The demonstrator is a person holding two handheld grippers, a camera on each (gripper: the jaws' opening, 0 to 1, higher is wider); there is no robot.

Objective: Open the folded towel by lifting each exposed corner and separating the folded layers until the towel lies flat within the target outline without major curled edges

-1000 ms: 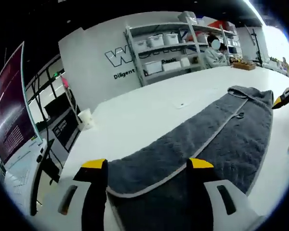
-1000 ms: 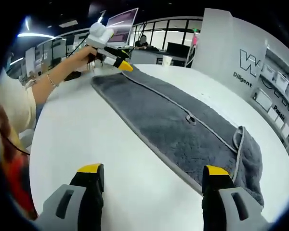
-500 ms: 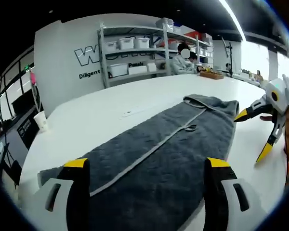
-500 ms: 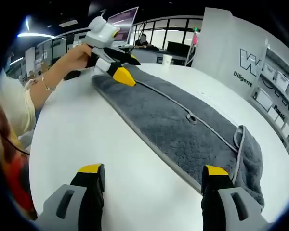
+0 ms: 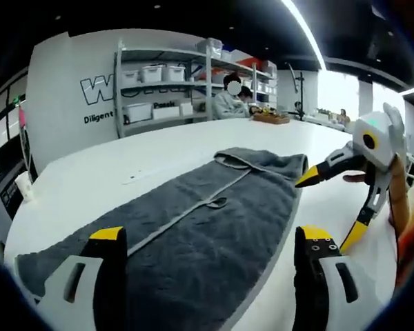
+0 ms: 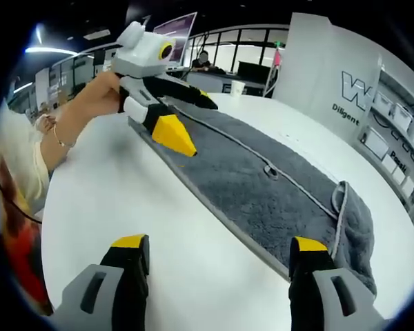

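Grey folded towel (image 5: 193,234) stretched long across white table (image 6: 110,200). Left gripper (image 5: 210,238) spread wide above towel's near end; right gripper (image 6: 219,243) agape, straddling towel's long edge.

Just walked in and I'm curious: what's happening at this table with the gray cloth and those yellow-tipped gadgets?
A person is working with a hand-held gripper in each hand to open out a folded gray towel on a white table. The towel lies in a long folded strip, bunched at one end. The left gripper hovers with jaws open over one end, the right gripper sits open beside the long edge. Neither holds the towel.
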